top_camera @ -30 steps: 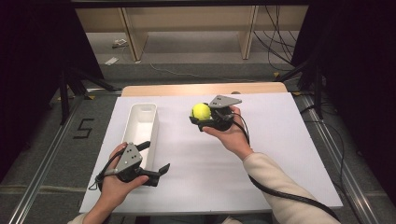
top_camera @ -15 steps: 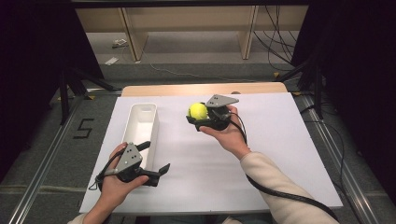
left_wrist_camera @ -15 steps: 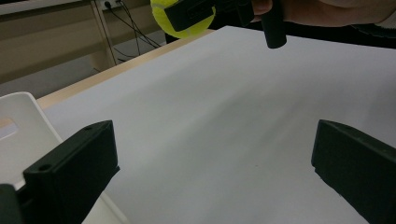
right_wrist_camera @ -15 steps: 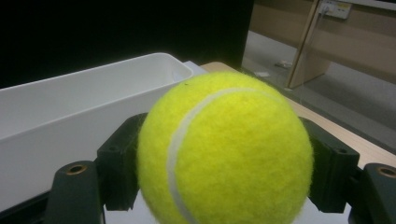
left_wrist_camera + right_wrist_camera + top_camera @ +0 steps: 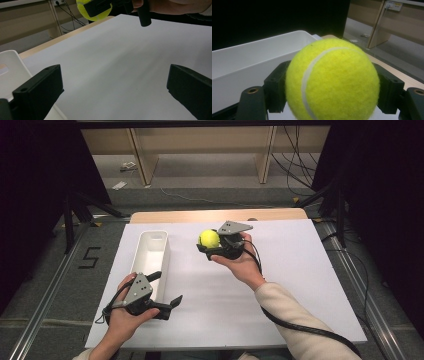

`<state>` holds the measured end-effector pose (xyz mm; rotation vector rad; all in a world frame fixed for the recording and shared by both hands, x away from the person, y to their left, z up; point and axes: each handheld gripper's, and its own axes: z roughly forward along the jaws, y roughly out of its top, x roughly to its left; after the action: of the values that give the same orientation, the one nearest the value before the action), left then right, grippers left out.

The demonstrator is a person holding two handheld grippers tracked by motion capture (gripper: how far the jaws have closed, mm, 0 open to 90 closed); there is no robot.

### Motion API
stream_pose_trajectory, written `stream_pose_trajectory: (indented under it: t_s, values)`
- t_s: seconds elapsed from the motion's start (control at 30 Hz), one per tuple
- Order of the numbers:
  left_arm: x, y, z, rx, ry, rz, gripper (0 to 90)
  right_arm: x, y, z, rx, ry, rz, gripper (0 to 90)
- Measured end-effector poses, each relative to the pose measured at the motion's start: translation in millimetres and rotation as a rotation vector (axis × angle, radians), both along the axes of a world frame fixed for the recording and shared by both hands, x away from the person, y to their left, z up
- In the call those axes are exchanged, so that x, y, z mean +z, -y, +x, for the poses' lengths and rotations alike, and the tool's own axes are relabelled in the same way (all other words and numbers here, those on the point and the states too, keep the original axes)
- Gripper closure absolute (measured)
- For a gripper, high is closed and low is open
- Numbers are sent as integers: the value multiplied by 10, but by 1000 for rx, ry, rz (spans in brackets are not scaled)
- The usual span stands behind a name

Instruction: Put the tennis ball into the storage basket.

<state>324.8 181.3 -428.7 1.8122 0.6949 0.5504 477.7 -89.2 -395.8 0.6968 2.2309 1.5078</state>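
- One tennis ball (image 5: 209, 238) sits clamped in the right tongs (image 5: 207, 242), held above the counter (image 5: 300, 280), just right of the white bin (image 5: 152, 251).
- The bin's long axis runs away from the person.
- Left tongs (image 5: 167, 290) gape empty by the bin's near end.

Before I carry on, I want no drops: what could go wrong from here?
The tennis ball is held in the right tongs only at its sides, above the table; a slack grip could let it fall and roll. It is still short of the white bin, so releasing now would likely miss. The open left tongs sit beside the bin and might nudge it.
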Motion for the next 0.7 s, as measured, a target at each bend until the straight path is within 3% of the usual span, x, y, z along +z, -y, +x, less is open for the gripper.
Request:
stream_pose_trajectory:
  t_s: [0.7]
  values:
    - [4, 1, -3, -3, 1, -3, 0, 17, -97, 5, 13, 1, 8, 269]
